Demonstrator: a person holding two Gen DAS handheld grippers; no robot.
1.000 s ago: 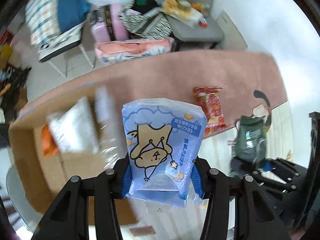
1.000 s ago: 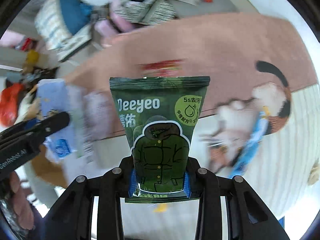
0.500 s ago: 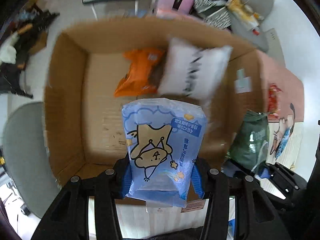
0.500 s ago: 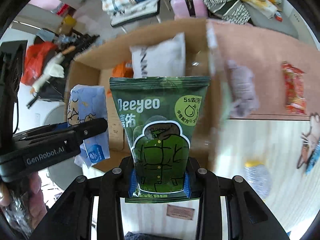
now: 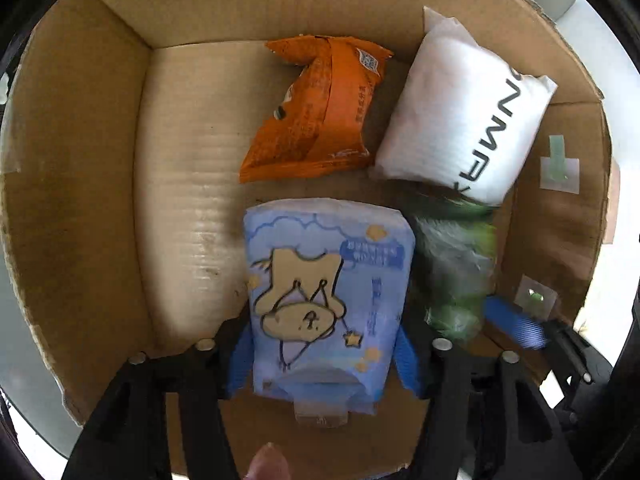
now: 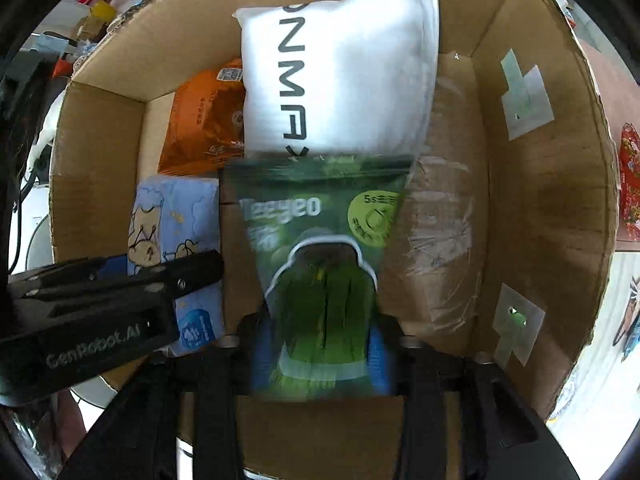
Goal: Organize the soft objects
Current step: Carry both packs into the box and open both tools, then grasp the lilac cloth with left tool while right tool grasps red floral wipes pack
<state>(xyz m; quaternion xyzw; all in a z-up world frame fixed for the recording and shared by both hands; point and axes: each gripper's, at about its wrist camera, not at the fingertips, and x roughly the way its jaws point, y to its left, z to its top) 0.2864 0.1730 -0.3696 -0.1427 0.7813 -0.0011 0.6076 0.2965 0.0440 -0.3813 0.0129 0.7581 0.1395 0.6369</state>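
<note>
An open cardboard box (image 5: 200, 8) fills both views. On its floor lie an orange snack pack (image 5: 320, 108) and a white pillow-like pack (image 5: 460, 120). My left gripper (image 5: 324, 344) points down into the box, its jaws opening. The light blue tissue pack (image 5: 328, 280) with a cartoon bear sits between the pads, which stand slightly off its sides. My right gripper (image 6: 320, 356) is beside it, jaws opening too. The green Deeyeo pack (image 6: 320, 248) between its fingers is blurred and slipping down. The right wrist view also shows the blue pack (image 6: 172, 208), white pack (image 6: 340, 80) and orange pack (image 6: 200, 128).
The box walls (image 6: 540, 200) rise on all sides around both grippers. Bare cardboard floor (image 5: 188, 200) shows left of the blue pack. A red snack pack (image 6: 630, 184) lies outside the box to the right. Clutter (image 6: 92, 8) sits beyond the far left corner.
Both grippers swung from over the pink rug to above the box and sank into it. Their jaws have spread, and the green pack has begun to drop.
</note>
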